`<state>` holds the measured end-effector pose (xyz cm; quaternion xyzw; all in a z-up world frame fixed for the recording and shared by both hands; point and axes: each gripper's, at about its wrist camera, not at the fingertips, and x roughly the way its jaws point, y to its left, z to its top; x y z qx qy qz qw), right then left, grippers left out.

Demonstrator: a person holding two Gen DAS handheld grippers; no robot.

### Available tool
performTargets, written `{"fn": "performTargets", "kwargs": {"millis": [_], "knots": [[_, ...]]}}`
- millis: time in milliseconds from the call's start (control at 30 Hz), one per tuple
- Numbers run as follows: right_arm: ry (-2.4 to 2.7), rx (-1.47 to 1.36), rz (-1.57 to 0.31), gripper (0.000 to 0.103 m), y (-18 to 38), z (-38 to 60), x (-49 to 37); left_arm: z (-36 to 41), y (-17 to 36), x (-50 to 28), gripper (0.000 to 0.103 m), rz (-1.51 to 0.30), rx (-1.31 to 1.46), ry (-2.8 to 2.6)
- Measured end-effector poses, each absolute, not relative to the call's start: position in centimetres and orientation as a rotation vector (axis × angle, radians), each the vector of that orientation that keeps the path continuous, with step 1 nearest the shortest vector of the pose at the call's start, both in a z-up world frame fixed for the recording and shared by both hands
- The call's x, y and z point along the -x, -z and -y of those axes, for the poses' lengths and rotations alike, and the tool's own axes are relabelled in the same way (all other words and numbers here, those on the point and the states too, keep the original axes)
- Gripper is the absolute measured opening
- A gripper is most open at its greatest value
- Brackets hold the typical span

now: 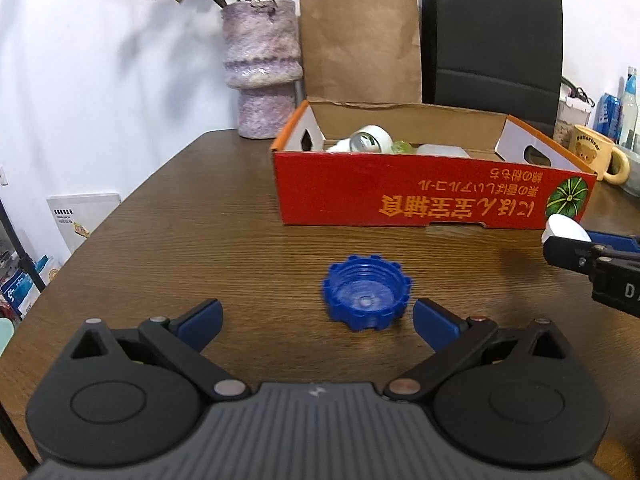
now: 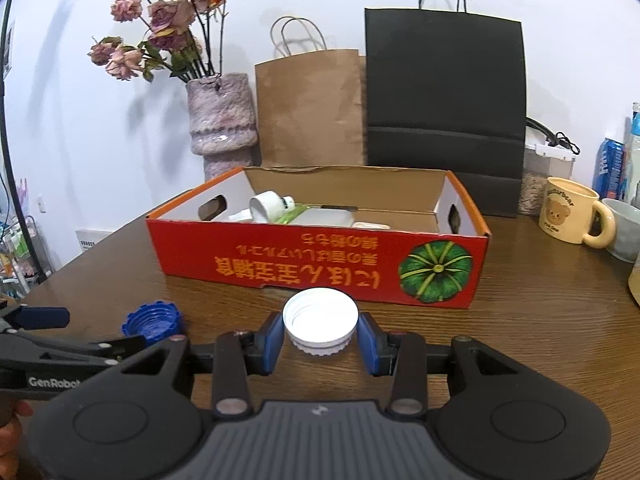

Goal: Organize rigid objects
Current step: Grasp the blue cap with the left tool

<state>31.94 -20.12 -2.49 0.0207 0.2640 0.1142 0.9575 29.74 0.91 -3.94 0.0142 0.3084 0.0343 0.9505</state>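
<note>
A: I'm clamping my right gripper [image 2: 320, 342] on the white cap [image 2: 320, 322], lower centre of the right wrist view, just short of the red cardboard box [image 2: 320, 256]. The pads are only catching its lower ribbed rim, so I'm thinking it could be popping out sideways if I'm tilting on the way over the box wall

B: And the left?

A: My left gripper [image 1: 318, 320] is standing wide apart, holding nothing, with the blue cap [image 1: 366, 298] lying open side up on the wooden table [image 1: 200, 240], centre of the left wrist view, nearer the right-hand pad. Closing off-centre, I could be shoving it away instead of gripping it
</note>
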Motion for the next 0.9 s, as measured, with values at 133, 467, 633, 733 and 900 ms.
{"fn": "performTargets", "kwargs": {"millis": [133, 467, 633, 733, 900], "knots": [[-0.215, -0.044, -0.532, 0.039, 2.5, 20.9, -32.1, 0.1, 4.2, -30.7, 0.103, -0.646, -0.034, -0.069], [-0.194, -0.045, -0.532, 0.039, 2.6, 21.8, -32.4, 1.5, 5.0, -32.7, 0.103, -0.688, -0.055, -0.113], [-0.198, -0.035, -0.529, 0.039, 2.7, 21.6, -32.2, 1.8, 4.8, -32.8, 0.103, -0.684, -0.054, -0.112], [-0.197, -0.036, -0.527, 0.039, 2.7, 21.6, -32.2, 1.9, 4.8, -32.8, 0.093, -0.685, -0.055, -0.114], [-0.199, -0.032, -0.525, 0.039, 2.7, 21.5, -32.1, 1.9, 4.6, -32.6, 0.056, -0.684, -0.027, -0.082]]}}
